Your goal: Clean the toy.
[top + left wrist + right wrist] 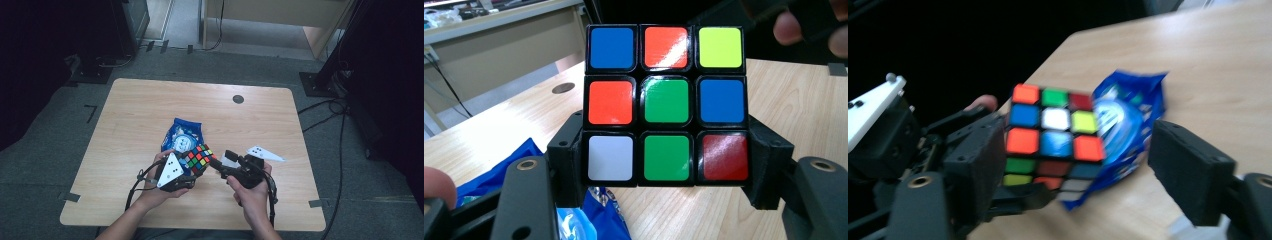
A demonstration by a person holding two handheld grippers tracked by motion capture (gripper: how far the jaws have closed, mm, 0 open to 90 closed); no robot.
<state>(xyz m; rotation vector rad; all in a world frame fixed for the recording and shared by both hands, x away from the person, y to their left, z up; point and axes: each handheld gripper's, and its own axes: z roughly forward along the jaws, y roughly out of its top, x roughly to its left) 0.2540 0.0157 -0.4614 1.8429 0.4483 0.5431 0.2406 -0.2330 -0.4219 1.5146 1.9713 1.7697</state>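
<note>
Clearly, the left gripper (666,165) has its two black jaws closed against the lowest layer of a scrambled six-colour plastic puzzle cube (666,105), one jaw on each side, so the cube stands upright between them and clear of the tabletop. Its facing side shows blue, orange and yellow across the top, orange, green and blue in the middle, white, green and red at the bottom. From above, this gripper (187,167) sits near the table's 6 o'clock edge with its grey three-cornered plate (169,171) on top, and the cube (198,158) juts from it toward 1 o'clock.

Across from it, the right gripper (220,164) points toward 9 o'clock at the cube; in its own view its jaws (1083,170) stand wide apart with nothing between them touching either, the cube (1054,135) lying in the gap, nearer the left-hand jaw.

Just beyond the cube, toward 11 o'clock, a crinkled blue foil snack bag (182,135) lies flat on the light wooden table (150,105). A dark round grommet (238,99) sits near the table's 1 o'clock edge.
</note>
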